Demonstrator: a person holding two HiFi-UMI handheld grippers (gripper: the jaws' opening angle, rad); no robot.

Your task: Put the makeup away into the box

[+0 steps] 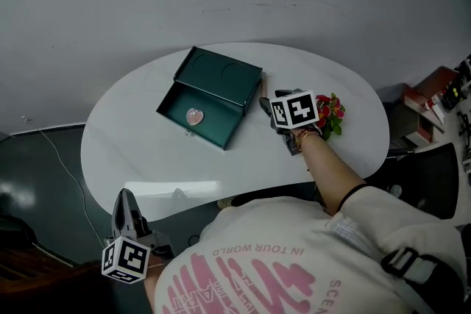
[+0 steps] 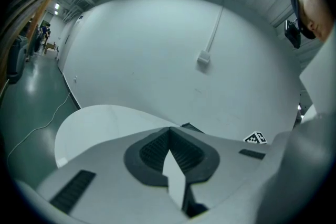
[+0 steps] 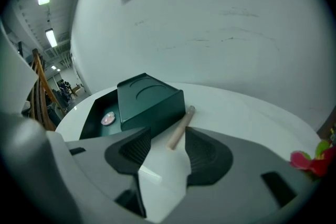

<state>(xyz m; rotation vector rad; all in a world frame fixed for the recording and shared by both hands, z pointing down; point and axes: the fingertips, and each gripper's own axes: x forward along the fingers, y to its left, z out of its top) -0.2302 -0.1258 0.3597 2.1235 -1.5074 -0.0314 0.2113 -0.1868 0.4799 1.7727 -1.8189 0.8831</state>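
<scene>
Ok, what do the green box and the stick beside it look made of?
Green box: probably rigid card or plastic, matte skin; dull sheen, circles pressed into the lid. Stick: slim beige tube, likely satin plastic with a greyer far tip; wood can't be ruled out.

Glossy smooth table (image 1: 147, 158), matt smooth box (image 1: 221, 77), matt makeup stick (image 3: 178, 128).

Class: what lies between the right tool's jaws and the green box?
A beige makeup stick lies on the white table alongside the green box, just ahead of the right tool's open jaws, shown in the right gripper view.
</scene>
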